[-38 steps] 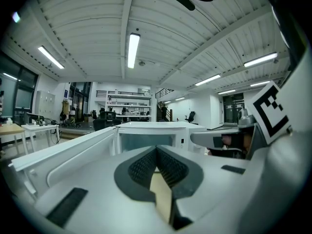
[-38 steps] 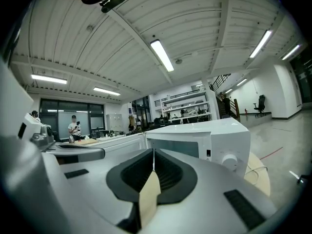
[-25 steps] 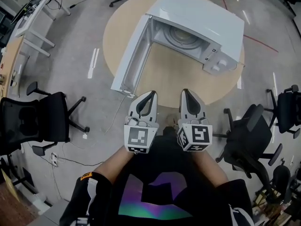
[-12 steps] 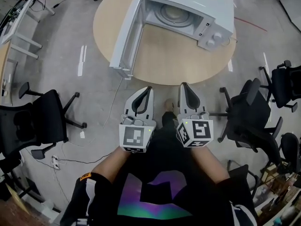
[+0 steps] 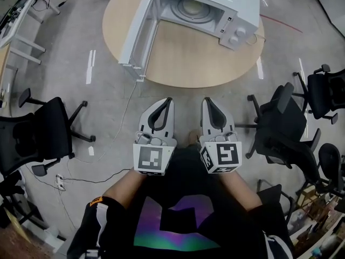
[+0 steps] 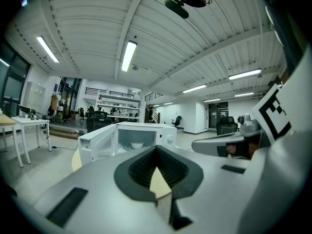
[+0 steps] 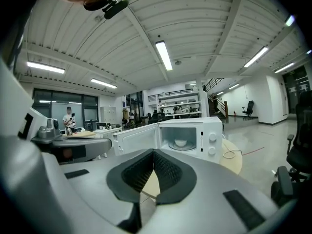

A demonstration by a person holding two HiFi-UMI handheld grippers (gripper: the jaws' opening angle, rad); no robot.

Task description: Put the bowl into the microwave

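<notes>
The white microwave (image 5: 207,7) stands on the round wooden table (image 5: 188,58) with its door (image 5: 137,31) swung open to the left. A pale bowl (image 5: 190,6) sits on the turntable inside; the same bowl (image 7: 181,143) shows in the right gripper view, and dimly as the bowl (image 6: 137,145) in the left gripper view. My left gripper (image 5: 165,101) and right gripper (image 5: 207,101) are side by side near my body, well short of the table. Both are shut and hold nothing.
Black office chairs stand on the floor at the left (image 5: 43,136) and right (image 5: 283,128). A thin cable (image 5: 126,123) runs from the table across the floor. A white desk (image 5: 24,20) stands at the far left. A person (image 7: 68,119) stands far off.
The table and microwave have slid up and away in the head view as I drew back from them. Both grippers stay shut and side by side.
</notes>
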